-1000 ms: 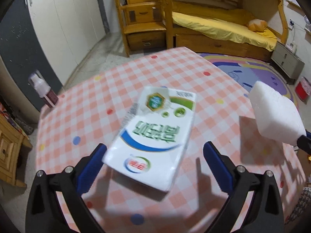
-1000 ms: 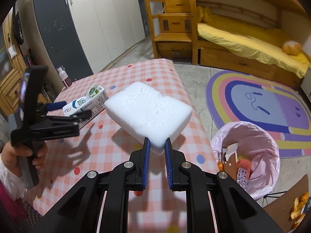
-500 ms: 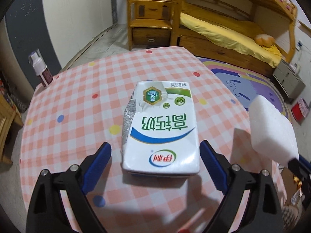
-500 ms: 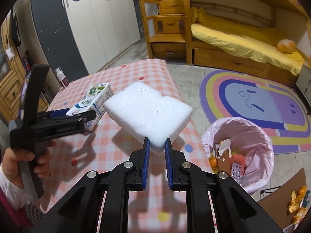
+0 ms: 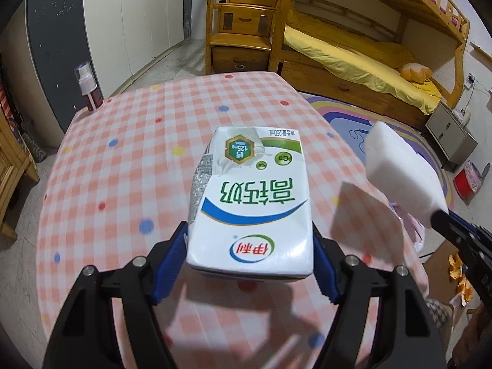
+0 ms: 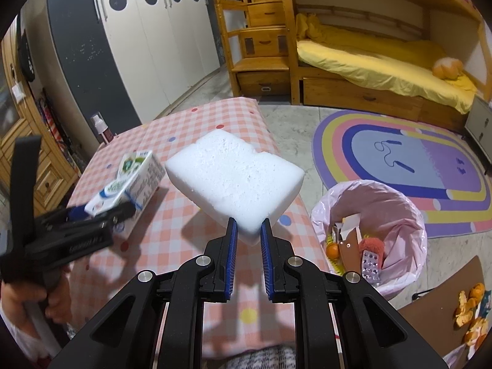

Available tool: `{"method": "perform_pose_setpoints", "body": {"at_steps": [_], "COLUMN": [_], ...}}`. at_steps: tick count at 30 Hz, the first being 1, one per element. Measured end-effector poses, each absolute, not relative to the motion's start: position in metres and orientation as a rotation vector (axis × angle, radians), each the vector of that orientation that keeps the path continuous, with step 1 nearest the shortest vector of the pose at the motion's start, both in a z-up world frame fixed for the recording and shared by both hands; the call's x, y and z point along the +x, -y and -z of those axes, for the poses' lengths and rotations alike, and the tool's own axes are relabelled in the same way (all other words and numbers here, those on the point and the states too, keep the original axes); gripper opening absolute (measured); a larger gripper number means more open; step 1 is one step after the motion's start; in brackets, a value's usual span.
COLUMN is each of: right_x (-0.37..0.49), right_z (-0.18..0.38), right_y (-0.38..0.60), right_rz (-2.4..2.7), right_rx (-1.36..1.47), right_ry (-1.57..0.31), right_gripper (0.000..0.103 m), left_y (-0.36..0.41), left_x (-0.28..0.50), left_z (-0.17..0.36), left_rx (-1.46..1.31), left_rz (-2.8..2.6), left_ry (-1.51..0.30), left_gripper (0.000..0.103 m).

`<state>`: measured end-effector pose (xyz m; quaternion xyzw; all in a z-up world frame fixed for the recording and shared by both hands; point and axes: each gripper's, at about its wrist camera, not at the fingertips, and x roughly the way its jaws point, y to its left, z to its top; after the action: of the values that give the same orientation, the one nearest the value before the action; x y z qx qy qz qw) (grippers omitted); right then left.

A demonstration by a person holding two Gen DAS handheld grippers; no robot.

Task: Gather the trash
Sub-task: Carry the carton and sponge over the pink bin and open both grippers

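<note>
On the checked surface (image 5: 129,166), the left gripper (image 5: 249,264) clenches the near end of the milk carton (image 5: 255,196), presumably to lift it as trash. Right of it, the right gripper (image 6: 248,233) pinches a foam block (image 6: 235,181) aloft by 1 corner, likely bound for the pink-lined bin (image 6: 409,215) on the floor.

A wooden bunk bed (image 6: 378,61) with yellow bedding, white wardrobe doors (image 6: 153,37), and a rainbow rug (image 6: 409,166) on a pale floor

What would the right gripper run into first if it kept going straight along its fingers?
The right gripper already pinches the foam block, which leads the way. Beyond it the line seems to pass over the checked table toward the wooden steps; depth is unclear. The milk carton lies left, the bin right.
</note>
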<state>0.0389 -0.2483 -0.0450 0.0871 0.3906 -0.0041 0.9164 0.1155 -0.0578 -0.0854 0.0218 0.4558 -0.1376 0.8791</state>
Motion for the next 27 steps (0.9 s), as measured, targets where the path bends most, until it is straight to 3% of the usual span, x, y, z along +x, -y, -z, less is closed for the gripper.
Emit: {"method": "perform_pose_setpoints", "body": {"at_steps": [11, 27], "right_x": [-0.001, -0.049], "right_z": [0.046, 0.076], "right_y": [0.285, 0.394], "right_rz": [0.086, 0.345], "right_rx": [0.237, 0.368], "right_ry": [-0.777, -0.774], "right_gripper": [0.016, 0.016], "left_y": [0.087, 0.247], "left_x": [0.082, 0.077], "left_z": [0.065, 0.061], "left_rx": [0.061, 0.234], "left_rz": [0.347, 0.598], "left_ry": [-0.902, -0.886], "left_gripper": [0.071, 0.071]}}
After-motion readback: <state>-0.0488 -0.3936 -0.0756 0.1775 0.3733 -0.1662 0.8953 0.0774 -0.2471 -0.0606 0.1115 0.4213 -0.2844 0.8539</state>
